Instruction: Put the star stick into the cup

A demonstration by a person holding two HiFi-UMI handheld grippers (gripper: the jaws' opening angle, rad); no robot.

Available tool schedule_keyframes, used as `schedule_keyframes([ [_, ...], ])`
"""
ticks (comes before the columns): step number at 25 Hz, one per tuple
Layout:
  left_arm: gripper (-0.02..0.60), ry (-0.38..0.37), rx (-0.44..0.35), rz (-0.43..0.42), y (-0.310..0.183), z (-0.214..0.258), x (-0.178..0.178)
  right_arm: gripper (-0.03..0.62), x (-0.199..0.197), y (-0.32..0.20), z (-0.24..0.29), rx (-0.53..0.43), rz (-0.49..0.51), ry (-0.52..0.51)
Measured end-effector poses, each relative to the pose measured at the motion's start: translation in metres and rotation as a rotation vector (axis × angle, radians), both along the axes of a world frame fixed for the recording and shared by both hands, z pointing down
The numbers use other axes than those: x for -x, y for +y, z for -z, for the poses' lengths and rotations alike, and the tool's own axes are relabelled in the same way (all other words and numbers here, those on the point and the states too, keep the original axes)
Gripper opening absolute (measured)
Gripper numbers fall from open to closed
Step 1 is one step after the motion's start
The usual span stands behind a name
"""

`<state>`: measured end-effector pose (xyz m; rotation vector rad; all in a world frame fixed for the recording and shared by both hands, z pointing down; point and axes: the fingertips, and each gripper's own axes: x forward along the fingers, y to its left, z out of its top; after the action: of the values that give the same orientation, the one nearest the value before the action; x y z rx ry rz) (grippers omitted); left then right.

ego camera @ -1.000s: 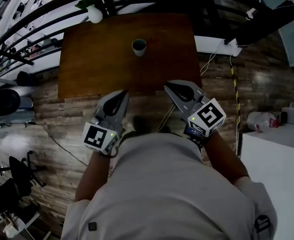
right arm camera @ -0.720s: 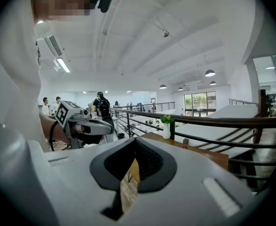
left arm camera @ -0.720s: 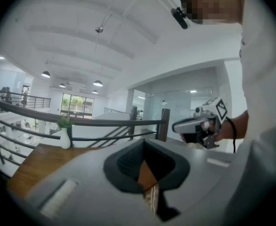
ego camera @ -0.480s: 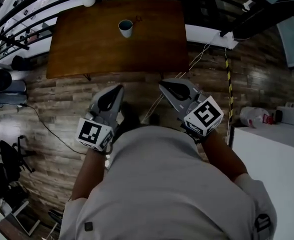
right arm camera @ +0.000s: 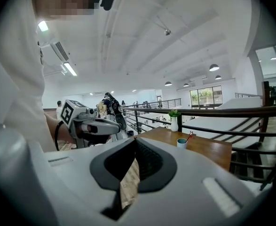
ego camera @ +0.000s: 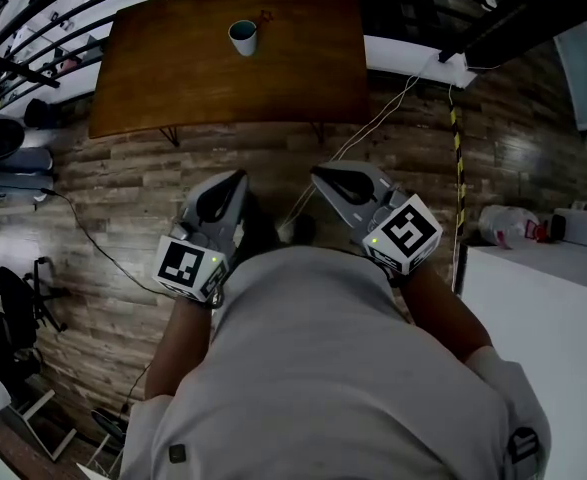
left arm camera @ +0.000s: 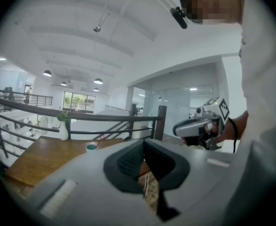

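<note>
The left gripper (ego camera: 236,178) and right gripper (ego camera: 320,174) have their jaws together on nothing, well short of the wooden table (ego camera: 173,88). Near the table's far edge, well apart from both grippers, the cup (ego camera: 242,37) holds the tilted red star stick (right arm camera: 189,136).

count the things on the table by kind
cup: 1
star stick: 1
vase with plant: 1
total: 3

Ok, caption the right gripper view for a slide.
Right gripper, shut and empty, faces the wooden table; star stick leans out of the cup.
</note>
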<state>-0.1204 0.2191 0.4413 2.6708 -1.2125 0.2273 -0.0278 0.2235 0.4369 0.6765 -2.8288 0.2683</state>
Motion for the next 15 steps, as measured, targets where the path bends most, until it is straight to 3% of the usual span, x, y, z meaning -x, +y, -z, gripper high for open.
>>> schedule_keyframes([
  [15, 0.003, 0.004, 0.012, 0.026, 0.023, -0.008, 0.011, 0.008, 0.010, 0.019, -0.001, -0.005, 0.025, -0.004],
])
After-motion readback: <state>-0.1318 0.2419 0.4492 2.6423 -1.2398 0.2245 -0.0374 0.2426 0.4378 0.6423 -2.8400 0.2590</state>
